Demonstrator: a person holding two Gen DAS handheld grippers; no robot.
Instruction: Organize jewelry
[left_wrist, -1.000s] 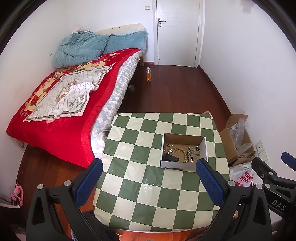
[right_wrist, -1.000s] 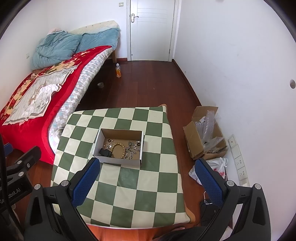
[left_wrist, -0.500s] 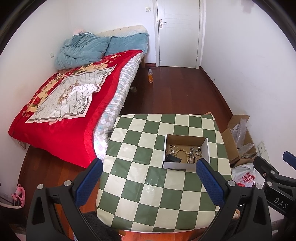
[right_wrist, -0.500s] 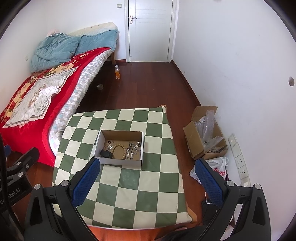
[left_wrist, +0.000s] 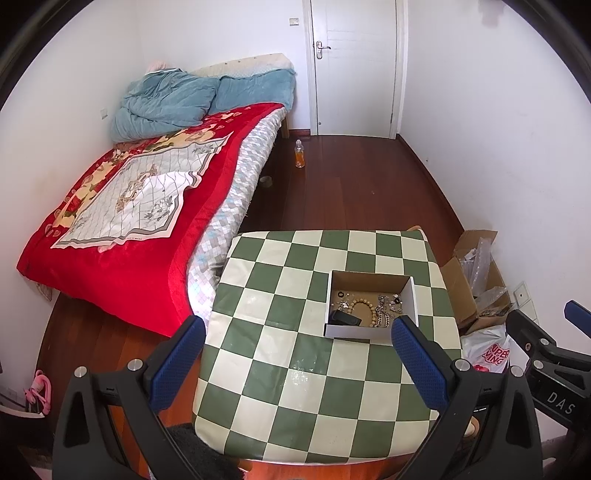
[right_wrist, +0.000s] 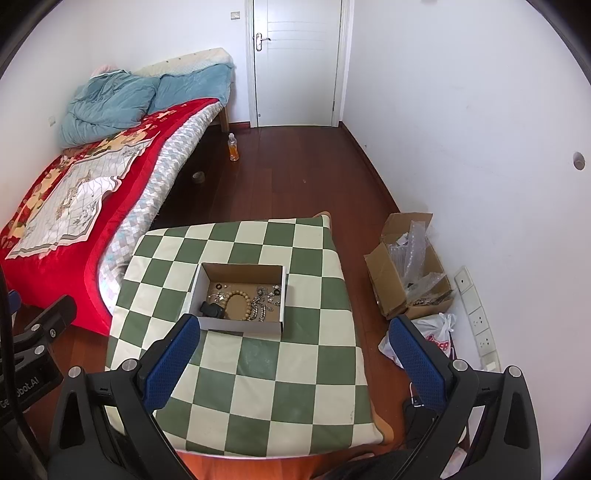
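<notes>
Open cardboard box (right_wrist: 240, 297), on the green-and-cream checkered counter (right_wrist: 258, 387), right of centre in the left wrist view: holds a beaded bracelet (right_wrist: 239, 304), silver chains (right_wrist: 260, 308), small pieces and a black item (right_wrist: 212, 309). Left hand-held gripper (left_wrist: 295, 341) and right hand-held gripper (right_wrist: 293, 341): both spread wide, empty, above the counter's near edge. Bed with a red cover (left_wrist: 122, 236) just beside the counter.
</notes>
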